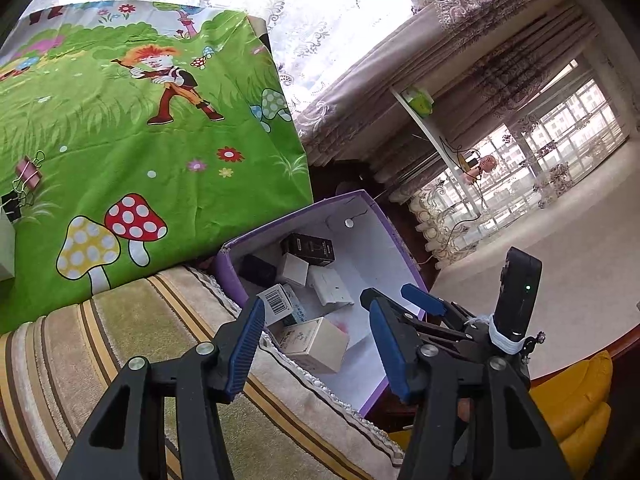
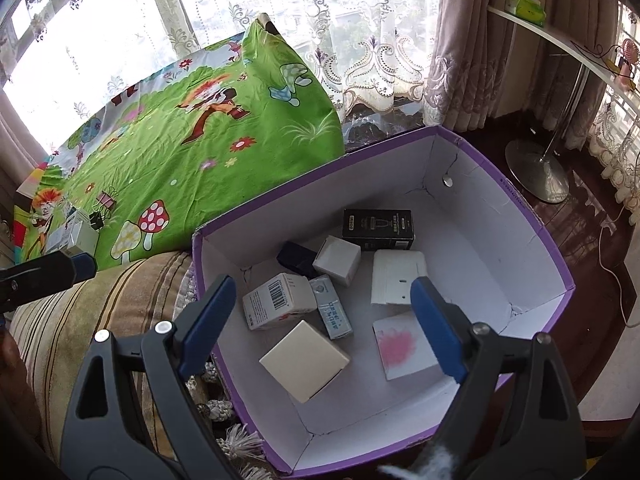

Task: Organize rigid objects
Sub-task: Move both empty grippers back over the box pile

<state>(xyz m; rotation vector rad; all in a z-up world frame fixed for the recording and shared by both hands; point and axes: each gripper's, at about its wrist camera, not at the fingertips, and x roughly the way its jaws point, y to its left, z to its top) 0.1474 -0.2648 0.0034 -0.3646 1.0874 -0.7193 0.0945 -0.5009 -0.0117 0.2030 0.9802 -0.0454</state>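
Grippers both wide open, nothing held: right gripper [image 2: 324, 322] hangs over the purple box [image 2: 532, 220] of small cartons; left gripper [image 1: 316, 342] beside. Next, fetch binder clips [image 2: 103, 205] on the green cloth [image 2: 224, 152].

purple box [image 2: 532, 236]: 1 | small boxes inside it [image 2: 304, 360]: 8 | binder clips [image 2: 105, 201] on cartoon cloth [image 2: 224, 148]: 2 | small boxes on cloth [image 2: 76, 236]: count unclear | shelf packet [image 2: 525, 5]: 1

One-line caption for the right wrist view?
Open right tongs hover over purple box holding small cartons.
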